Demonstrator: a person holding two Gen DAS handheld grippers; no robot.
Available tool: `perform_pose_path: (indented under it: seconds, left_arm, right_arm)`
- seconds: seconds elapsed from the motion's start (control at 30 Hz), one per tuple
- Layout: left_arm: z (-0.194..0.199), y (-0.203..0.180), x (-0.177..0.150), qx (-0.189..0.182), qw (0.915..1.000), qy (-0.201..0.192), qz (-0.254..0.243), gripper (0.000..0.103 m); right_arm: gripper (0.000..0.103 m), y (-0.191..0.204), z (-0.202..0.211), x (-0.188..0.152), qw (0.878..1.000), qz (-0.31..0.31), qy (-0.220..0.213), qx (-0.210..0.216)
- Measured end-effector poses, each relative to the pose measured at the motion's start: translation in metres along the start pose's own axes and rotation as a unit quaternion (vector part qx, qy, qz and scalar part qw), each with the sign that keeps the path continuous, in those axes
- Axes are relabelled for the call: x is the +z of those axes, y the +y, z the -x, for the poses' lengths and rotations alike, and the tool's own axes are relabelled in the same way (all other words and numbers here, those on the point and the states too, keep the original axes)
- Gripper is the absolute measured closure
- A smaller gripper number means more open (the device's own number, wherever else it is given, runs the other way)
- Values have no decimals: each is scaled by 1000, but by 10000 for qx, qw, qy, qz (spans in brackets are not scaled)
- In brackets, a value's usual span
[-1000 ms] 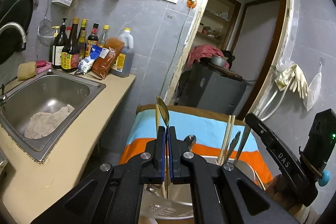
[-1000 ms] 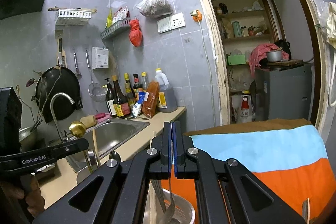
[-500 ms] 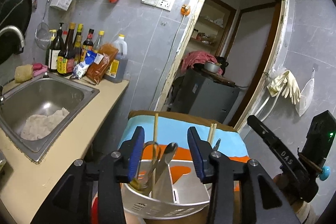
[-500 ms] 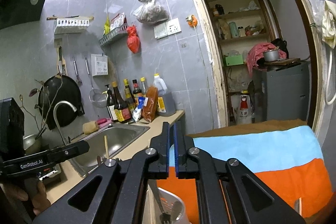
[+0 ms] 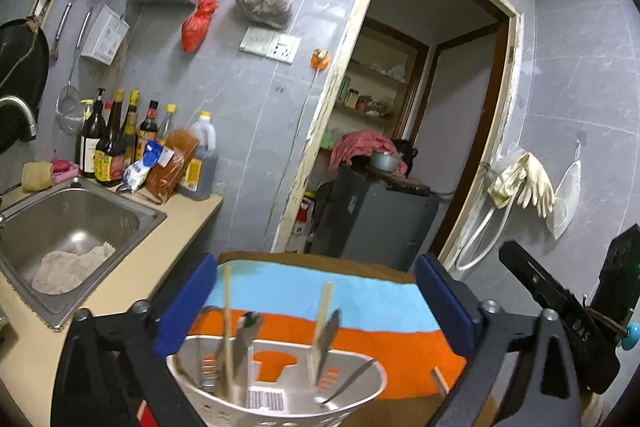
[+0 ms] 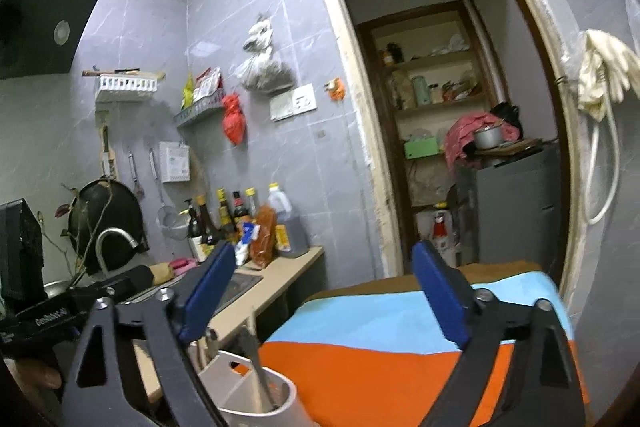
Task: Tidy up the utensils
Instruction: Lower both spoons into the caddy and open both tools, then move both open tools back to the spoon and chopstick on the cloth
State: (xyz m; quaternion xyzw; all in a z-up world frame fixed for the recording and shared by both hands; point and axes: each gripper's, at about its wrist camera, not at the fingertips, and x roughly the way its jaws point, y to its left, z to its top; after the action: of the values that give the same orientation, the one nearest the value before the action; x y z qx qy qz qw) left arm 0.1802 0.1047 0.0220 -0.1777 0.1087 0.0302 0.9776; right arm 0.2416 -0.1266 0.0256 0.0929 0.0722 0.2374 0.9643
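Note:
A white utensil holder [image 5: 280, 393] stands on the striped cloth, low in the left wrist view. It holds chopsticks [image 5: 227, 311], metal spoons [image 5: 245, 335] and more utensils [image 5: 326, 331] in its compartments. My left gripper [image 5: 316, 303] is wide open and empty above it. The holder also shows in the right wrist view [image 6: 256, 395], at lower left. My right gripper [image 6: 324, 291] is wide open and empty, above and to the right of the holder. The other gripper's body [image 5: 568, 311] shows at the right of the left wrist view.
The blue and orange cloth [image 5: 360, 311] covers the table. A steel sink [image 5: 64, 227] with a rag lies to the left. Sauce bottles [image 5: 120, 147] stand by the wall. A doorway [image 6: 460, 147] with a grey cabinet is behind.
Both grippers have opened wide and let go of their utensils, which now stand in the holder. Both have lifted up from the holder.

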Motion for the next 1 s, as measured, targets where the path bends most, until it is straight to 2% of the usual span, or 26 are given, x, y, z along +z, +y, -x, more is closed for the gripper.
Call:
perform_pose_path:
  seconds: [0.07, 0.13, 0.53, 0.73, 1.0]
  left_arm:
    - [0, -10, -1, -18, 10000, -68, -23, 1]
    - [-2, -24, -3, -51, 9999, -87, -109, 1]
    - [-21, -96, -34, -333, 9983, 151, -457, 1]
    - [-33, -119, -55, -336, 9971, 442, -519, 1]
    - [-52, -141, -92, -333, 9937, 910, -569, 1]
  right_arm:
    - [4, -10, 9, 5, 9999, 18, -49, -125]
    - [3, -20, 18, 9, 9997, 23, -111, -216]
    - [2, -88, 61, 20, 9971, 46, 10, -764]
    - [2, -128, 68, 6, 9939, 31, 341, -1048]
    - [2, -186, 67, -37, 9854, -175, 1139, -1255]
